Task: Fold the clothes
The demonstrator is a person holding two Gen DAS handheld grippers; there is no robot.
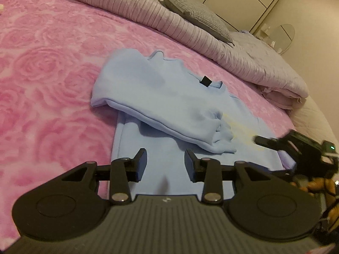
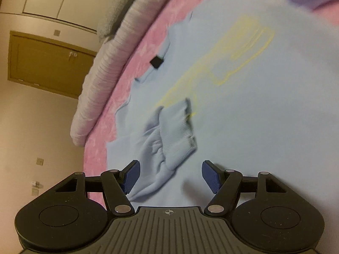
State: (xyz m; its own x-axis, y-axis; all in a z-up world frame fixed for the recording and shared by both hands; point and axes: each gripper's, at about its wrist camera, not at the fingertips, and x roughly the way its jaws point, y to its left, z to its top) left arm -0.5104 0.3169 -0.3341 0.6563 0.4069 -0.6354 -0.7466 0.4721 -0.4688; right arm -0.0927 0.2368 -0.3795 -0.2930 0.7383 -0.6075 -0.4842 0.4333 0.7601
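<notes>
**Sweatshirt on the bed: one sleeve crossed over the body**

On the pink rose-patterned blanket (image 1: 48, 80), the light blue sweatshirt (image 1: 169, 97) lies spread flat, with its neck opening and black neck label (image 1: 205, 81) on the side toward the rolled lilac duvet (image 1: 169, 19). Take the label as your reference.

One sleeve (image 1: 161, 114) lies across the body panel on the near side of the label, with its ribbed cuff (image 2: 180, 124) resting on the chest just beside the yellow print (image 2: 233, 57). This placement narrows the garment, consistent with a partly made fold. The hem end, farthest from the label, lies flat under your tools.

Your left gripper (image 1: 165, 163) hovers over the hem area with both pads apart and nothing between them. Your right gripper (image 2: 169, 175) is likewise spread wide and empty, aimed at the cuff with the label beyond it. The right-wrist view is motion-blurred, so you cannot confirm whether either pad touches fabric.

The opposite sleeve is not clearly visible in either view.
</notes>
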